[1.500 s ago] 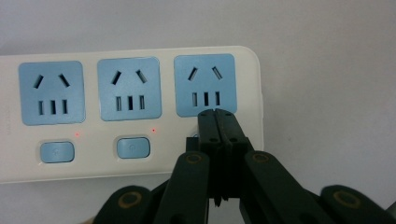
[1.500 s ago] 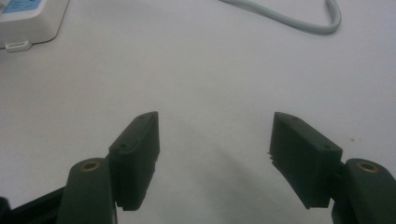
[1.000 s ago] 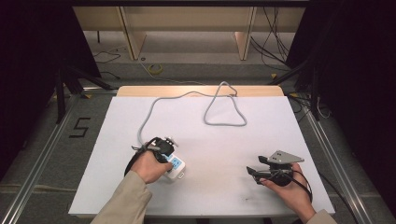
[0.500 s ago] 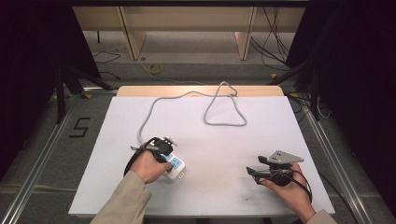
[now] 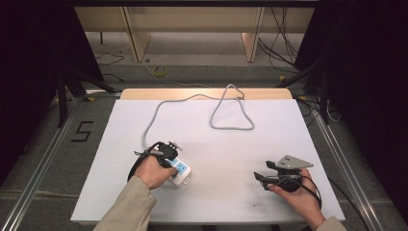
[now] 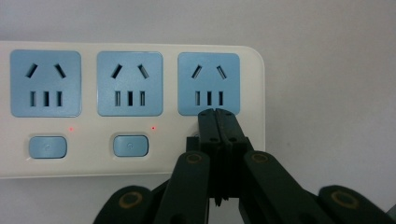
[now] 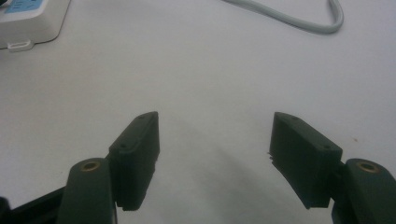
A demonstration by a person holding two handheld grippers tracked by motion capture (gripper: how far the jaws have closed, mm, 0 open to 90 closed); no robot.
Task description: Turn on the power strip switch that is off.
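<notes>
Left gripper (image 6: 217, 112): jaws shut on nothing, tips pressed together against strip (image 6: 140, 44), just below third socket (image 6: 208, 84), where a third button would sit. Held in the same spot as a second before; no shift seen in the high view. Right gripper (image 7: 215, 154): jaws wide, empty, held low over table (image 5: 288, 144), well apart from strip, likewise unmoved. Strip lay near left of table under left hand (image 5: 151, 171), cord (image 5: 231, 126) looping off toward far edge. Red lights (image 6: 71, 129) glowed above first and second buttons (image 6: 47, 147). Third light hidden by tips or off: could not tell. Judged a held press on third switch, result unreadable until tips lifted.
</notes>
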